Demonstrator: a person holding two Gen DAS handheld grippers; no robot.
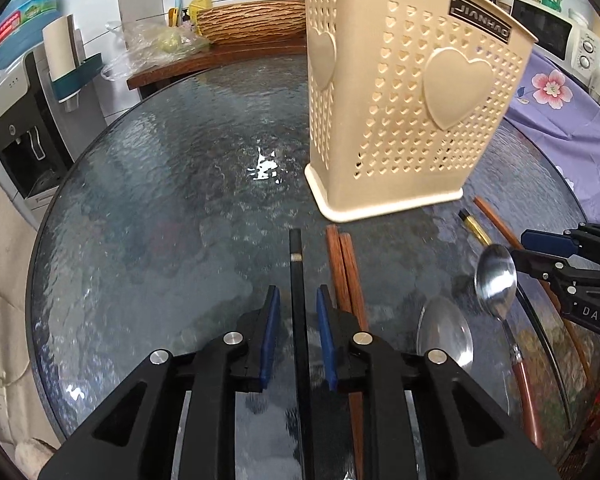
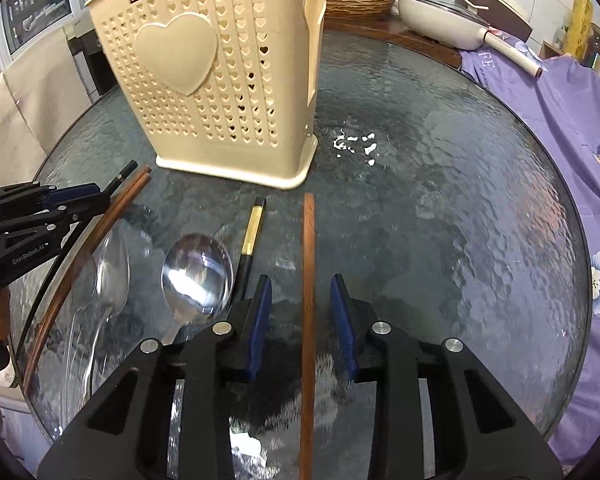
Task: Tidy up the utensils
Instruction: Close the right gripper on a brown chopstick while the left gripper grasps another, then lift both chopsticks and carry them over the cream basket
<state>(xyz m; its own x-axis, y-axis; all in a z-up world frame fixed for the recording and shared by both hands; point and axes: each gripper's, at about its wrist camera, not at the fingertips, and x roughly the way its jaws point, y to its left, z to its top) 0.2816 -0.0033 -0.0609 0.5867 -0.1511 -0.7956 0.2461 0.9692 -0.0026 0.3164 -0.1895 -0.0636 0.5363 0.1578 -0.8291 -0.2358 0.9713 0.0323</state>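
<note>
Evidently straddling single chopsticks: left gripper (image 1: 296,312) around black chopstick (image 1: 298,300), right gripper (image 2: 302,304) around brown chopstick (image 2: 309,280), both narrowly open, pads not pressing, poised for the beige holder (image 1: 400,100).

On the bench (image 2: 460,184) I count one beige utensil holder (image 2: 204,80), standing upright near the far edge. There are two metal spoons: one with a reddish handle (image 1: 496,284) and one all of metal (image 1: 446,336). There are five chopsticks in total: three brown wooden chopsticks, two lying as a pair (image 1: 346,272) and one single (image 2: 309,300); one plain black chopstick (image 1: 298,300); and one black chopstick with a gold band (image 2: 252,232). Two tongs are in view, the left tongs (image 1: 298,312) and the right tongs (image 2: 302,304).
</note>
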